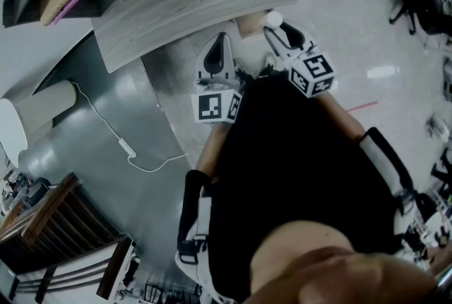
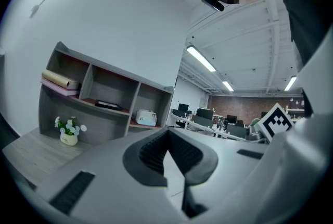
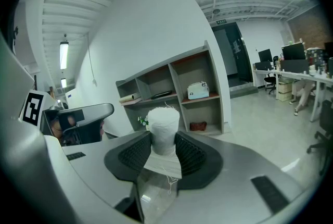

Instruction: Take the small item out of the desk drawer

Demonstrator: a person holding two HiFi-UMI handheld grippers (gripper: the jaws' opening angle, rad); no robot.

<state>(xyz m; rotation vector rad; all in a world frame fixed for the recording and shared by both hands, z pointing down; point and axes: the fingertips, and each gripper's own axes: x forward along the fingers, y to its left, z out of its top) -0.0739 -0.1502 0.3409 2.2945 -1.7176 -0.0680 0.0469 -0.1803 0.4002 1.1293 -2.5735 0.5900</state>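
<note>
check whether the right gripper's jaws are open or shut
Shut: the right gripper clamps a small white roll, both pads pressed on its sides in the right gripper view.

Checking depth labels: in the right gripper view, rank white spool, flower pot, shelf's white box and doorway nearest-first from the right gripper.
1. white spool, in its jaws
2. flower pot, desk, left
3. white box, on shelf
4. doorway, far right
</note>
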